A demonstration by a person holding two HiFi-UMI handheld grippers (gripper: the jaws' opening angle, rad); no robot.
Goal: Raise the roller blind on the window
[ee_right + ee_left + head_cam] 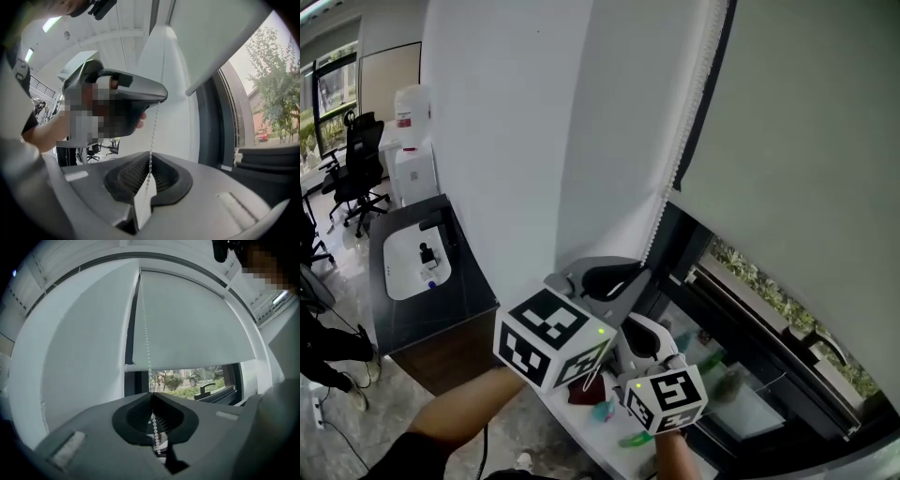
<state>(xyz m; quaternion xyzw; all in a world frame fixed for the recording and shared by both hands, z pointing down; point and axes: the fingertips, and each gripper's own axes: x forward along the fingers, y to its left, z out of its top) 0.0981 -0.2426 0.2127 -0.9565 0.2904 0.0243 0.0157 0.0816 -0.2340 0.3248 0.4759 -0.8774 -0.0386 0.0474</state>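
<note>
The pale grey roller blind (806, 141) covers most of the window; its bottom bar (187, 365) hangs above a strip of open glass. A white bead chain (675, 178) runs down its left edge. In the left gripper view the chain (146, 333) passes between the jaws of my left gripper (152, 394), which are shut on it. My right gripper (150, 153) sits just below the left gripper (633, 274) and is shut on the same chain (154, 122). In the head view the right gripper (642, 336) shows under the left one, by the sill.
A white wall pillar (516, 141) stands left of the window. Below it lies a dark counter (441, 300) with a white basin. An office chair (356, 173) and a water dispenser (412, 141) stand further left. A black window handle (206, 389) sits on the frame.
</note>
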